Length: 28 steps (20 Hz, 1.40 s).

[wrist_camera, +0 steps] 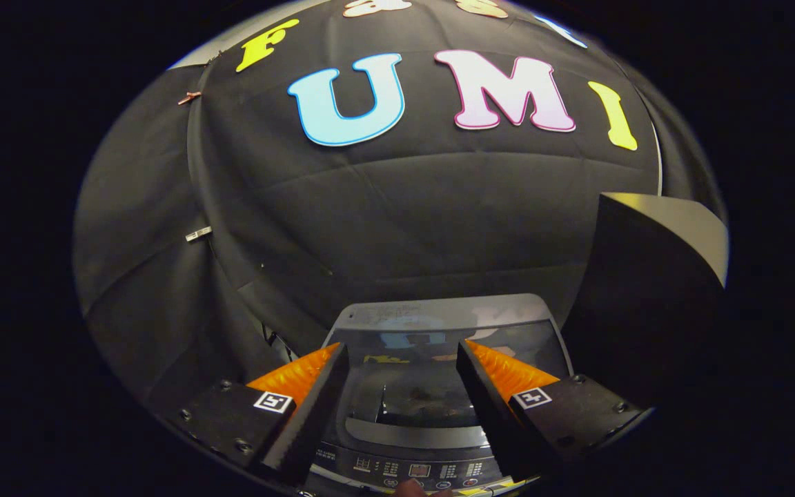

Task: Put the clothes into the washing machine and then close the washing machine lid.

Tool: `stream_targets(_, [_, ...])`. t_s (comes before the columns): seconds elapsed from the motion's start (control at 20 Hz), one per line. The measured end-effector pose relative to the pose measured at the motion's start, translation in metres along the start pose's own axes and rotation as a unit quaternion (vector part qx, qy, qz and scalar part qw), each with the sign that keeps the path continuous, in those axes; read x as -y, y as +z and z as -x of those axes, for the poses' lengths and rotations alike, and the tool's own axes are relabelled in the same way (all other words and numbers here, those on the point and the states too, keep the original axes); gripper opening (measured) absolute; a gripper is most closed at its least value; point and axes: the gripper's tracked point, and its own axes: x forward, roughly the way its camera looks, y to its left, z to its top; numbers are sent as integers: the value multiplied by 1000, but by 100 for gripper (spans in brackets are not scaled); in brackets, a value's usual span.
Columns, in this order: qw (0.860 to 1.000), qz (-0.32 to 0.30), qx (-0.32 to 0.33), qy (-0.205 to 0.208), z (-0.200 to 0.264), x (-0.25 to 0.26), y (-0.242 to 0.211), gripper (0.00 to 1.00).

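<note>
Grey and glossy, the washer (439,324) sits low ahead of the tool (403,359), its lid (425,376) lying flat and closed, the dark glass mirroring the booth. Clothes cannot be made out through the glass. Both fingers hang spread wide above the lid, gripping nothing. Below them runs the control panel (415,471), with a fingertip (411,489) at its near edge. A dark box (646,297) stands just beside the washer, with the black cloth wall (370,207) behind.
</note>
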Motion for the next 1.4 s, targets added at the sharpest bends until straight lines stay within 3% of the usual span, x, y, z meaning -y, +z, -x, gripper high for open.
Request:
stream_targets(0.55, [989,42,140,-15,96,19,89,99])
stream_targets(1.1, [973,72,214,-36,205,60,114,99])
stream_targets(1.4, [964,87,240,-77,250,93,127,100])
